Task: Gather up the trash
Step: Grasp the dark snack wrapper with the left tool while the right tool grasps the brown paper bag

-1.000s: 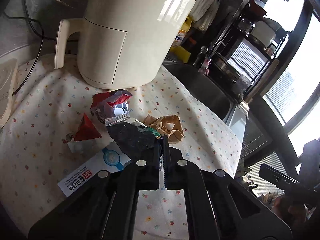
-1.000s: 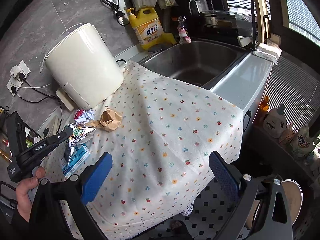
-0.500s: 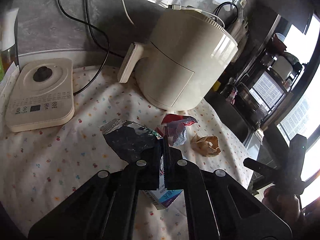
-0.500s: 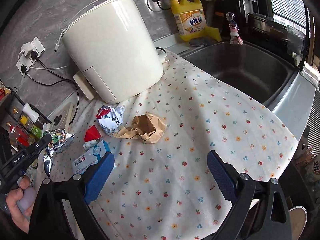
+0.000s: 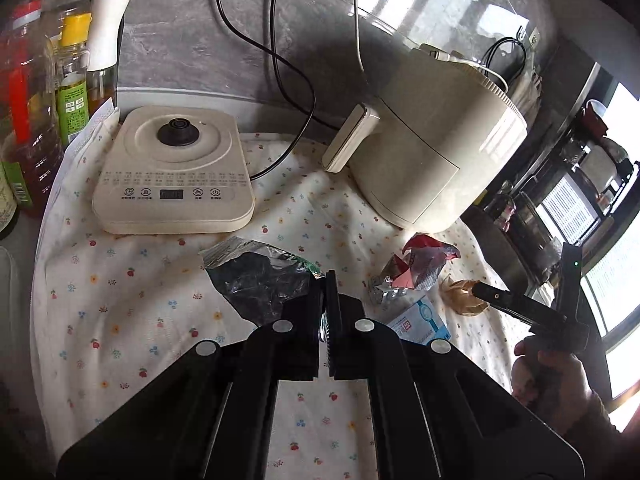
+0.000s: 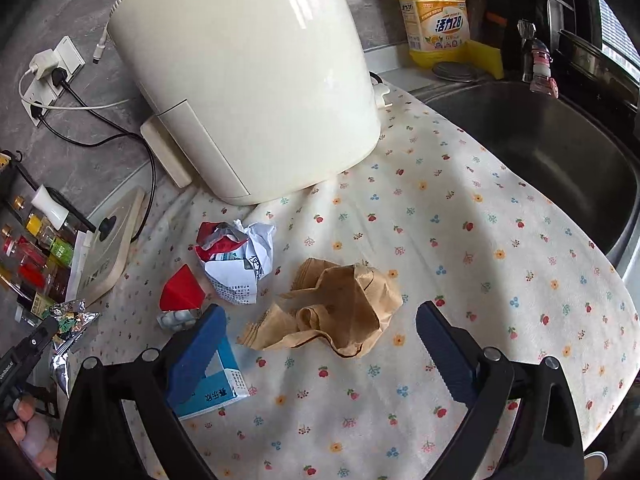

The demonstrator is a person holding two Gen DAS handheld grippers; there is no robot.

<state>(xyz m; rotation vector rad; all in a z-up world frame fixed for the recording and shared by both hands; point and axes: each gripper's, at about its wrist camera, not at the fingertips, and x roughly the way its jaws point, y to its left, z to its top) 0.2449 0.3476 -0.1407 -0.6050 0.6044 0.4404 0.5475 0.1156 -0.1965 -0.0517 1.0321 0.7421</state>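
Between the right gripper's (image 6: 320,344) spread fingers (image 6: 444,344) lies the crumpled brown paper bag (image 6: 340,312)

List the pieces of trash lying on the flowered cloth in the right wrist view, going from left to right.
Red folded paper → crumpled red and white wrapper → crumpled brown paper bag.

Floral tablecloth (image 6: 460,216) under air fryer (image 6: 248,80), trash.
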